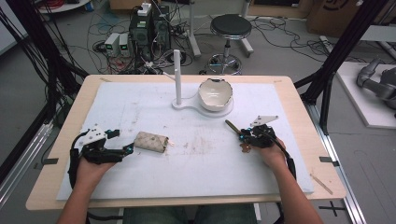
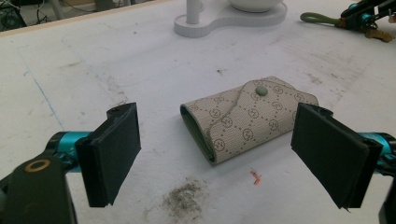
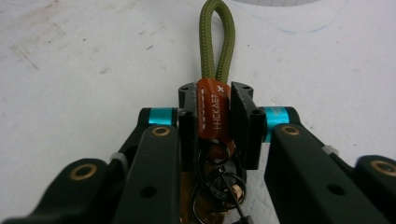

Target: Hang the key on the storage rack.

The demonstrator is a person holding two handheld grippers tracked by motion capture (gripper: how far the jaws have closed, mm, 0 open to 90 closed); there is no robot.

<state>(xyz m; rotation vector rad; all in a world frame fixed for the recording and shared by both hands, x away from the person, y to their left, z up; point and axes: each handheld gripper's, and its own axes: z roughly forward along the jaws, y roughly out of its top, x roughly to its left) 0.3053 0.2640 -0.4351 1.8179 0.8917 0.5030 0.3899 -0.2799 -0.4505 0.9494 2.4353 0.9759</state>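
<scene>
A beige patterned key wallet (image 1: 151, 142) (image 2: 247, 117) lies shut on the white mat, snap button up. My left gripper (image 1: 119, 142) (image 2: 219, 156) stands open just short of it, jaws wide on either side, touching nothing. My right gripper (image 1: 242, 136) (image 3: 215, 112) is shut on the orange tab of a keychain (image 3: 212, 109). Its olive cord loop (image 3: 215, 37) (image 1: 232, 126) sticks out ahead of the jaws. Dark key rings (image 3: 218, 184) hang behind the tab. The same keychain loop (image 2: 322, 19) lies at the top right of the left gripper view.
A white stand with an upright post (image 1: 177, 77) holds a white bowl (image 1: 215, 93) at the back middle of the mat. Grit and smudges (image 2: 184, 198) mark the mat near the wallet. A stool (image 1: 230, 28) and cables sit on the floor beyond the table.
</scene>
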